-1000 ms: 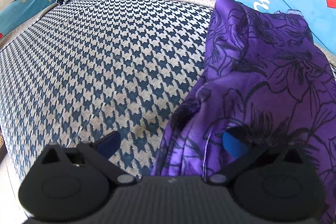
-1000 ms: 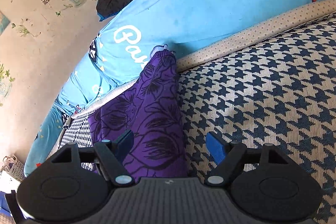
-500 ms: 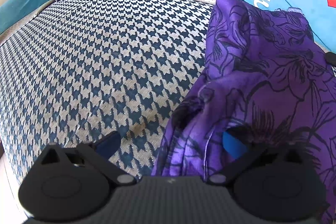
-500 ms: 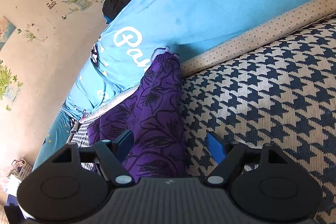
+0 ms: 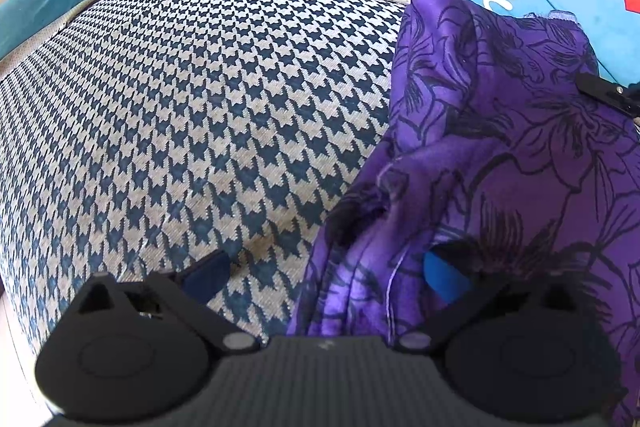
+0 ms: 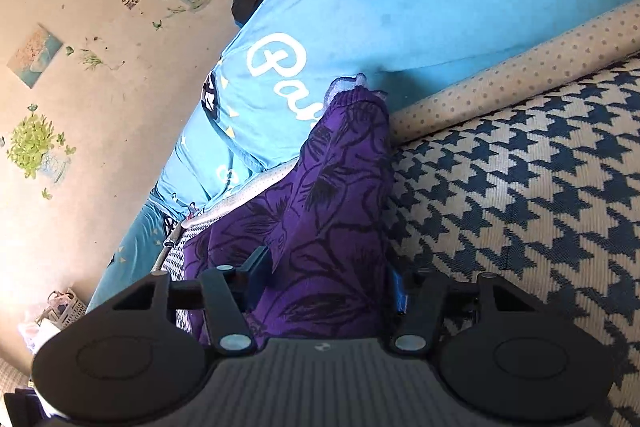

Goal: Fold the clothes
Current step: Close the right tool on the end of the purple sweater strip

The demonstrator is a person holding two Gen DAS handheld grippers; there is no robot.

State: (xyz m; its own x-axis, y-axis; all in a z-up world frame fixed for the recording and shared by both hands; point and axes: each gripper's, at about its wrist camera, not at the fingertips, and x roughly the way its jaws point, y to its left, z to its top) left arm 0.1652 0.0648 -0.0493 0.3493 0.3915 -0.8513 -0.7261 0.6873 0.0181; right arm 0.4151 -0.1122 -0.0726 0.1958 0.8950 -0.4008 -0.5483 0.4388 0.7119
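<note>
- Purple garment (image 5: 512,155) lies bunched on the houndstooth cushion (image 5: 200,115), against the blue pillow (image 6: 460,7).
- Left gripper (image 5: 326,273): fingers spread, garment edge between, nothing clamped.
- Right gripper (image 6: 326,277): jaws just been closing, fingers flanking a garment fold; whether they pinch it, cannot tell.

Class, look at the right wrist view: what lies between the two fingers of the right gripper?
In the right wrist view, a bunched fold of the purple floral garment fills the gap of the right gripper, whose jaws have just been closing on it.

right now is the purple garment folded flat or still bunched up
Bunched up, not folded flat. The purple garment lies in a rumpled, creased strip on the houndstooth cushion, with loose folds and a raised ridge in the right wrist view.
</note>
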